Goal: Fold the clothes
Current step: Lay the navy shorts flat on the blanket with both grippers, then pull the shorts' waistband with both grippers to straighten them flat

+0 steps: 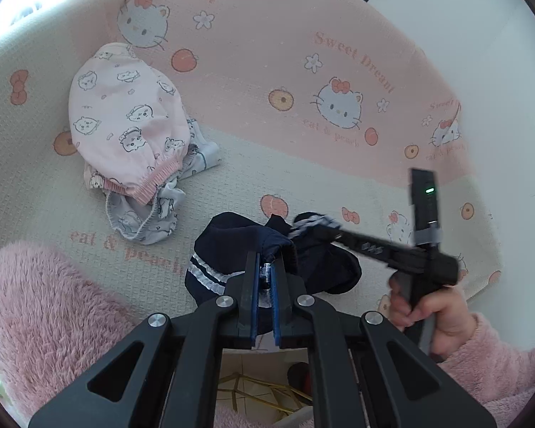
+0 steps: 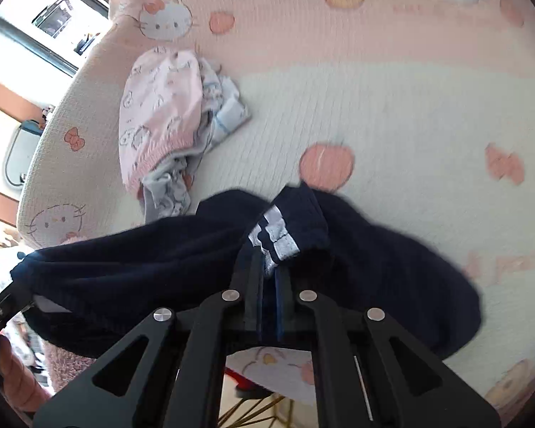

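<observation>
A dark navy garment point(image 1: 224, 239) with white stripes lies bunched on the cartoon-print cover point(image 1: 303, 164). My left gripper point(image 1: 266, 271) is shut on a fold of it, the blue pads pinching cloth at the tips. In the left wrist view my right gripper point(image 1: 305, 223) reaches in from the right, blurred, with its tips at the garment's far edge. In the right wrist view the right gripper point(image 2: 271, 267) is shut on the striped hem of the navy garment point(image 2: 160, 260), which stretches away to the left, lifted off the cover point(image 2: 392, 114).
A pink printed garment point(image 1: 125, 117) lies on a pale blue one point(image 1: 149, 217) at the back left; both also show in the right wrist view, pink point(image 2: 160, 107) and blue point(image 2: 224, 107). A hand point(image 1: 435, 314) in a fluffy pink sleeve point(image 1: 35, 303) holds the right gripper. Floor shows below the cover's front edge.
</observation>
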The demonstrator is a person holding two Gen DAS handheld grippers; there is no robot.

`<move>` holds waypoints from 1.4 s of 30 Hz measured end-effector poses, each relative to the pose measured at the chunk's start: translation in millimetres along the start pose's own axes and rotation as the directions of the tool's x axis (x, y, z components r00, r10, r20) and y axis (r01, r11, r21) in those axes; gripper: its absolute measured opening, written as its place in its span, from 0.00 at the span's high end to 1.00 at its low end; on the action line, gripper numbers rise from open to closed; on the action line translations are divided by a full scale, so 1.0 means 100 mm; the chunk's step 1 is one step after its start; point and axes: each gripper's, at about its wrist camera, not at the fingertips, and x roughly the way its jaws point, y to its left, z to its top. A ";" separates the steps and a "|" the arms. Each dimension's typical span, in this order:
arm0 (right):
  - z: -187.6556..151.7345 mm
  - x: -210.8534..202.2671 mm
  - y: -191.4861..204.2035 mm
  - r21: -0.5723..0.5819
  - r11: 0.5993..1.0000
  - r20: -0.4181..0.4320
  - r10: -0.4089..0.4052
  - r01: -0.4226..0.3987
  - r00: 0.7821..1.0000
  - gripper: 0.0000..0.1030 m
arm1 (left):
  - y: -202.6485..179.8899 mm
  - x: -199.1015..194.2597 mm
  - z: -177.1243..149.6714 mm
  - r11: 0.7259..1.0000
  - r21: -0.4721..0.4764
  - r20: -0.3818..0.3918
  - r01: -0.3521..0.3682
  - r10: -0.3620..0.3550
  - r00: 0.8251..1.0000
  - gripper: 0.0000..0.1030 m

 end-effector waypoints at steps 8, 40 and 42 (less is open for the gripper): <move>0.61 -1.98 0.18 -0.018 0.998 0.496 -0.049 0.067 0.867 0.97 | -0.56 -0.57 0.90 0.974 0.224 0.262 0.039 -0.099 0.960 0.94; -0.20 0.16 -1.20 0.226 0.926 -0.055 -0.299 0.304 0.952 0.76 | 0.24 1.51 -0.03 0.978 -0.208 -0.279 0.027 -0.086 0.956 0.67; -0.17 0.26 -1.17 0.209 0.944 -0.044 -0.251 0.254 0.967 0.67 | 0.19 1.67 -0.09 0.980 -0.199 -0.324 0.022 -0.086 0.942 0.67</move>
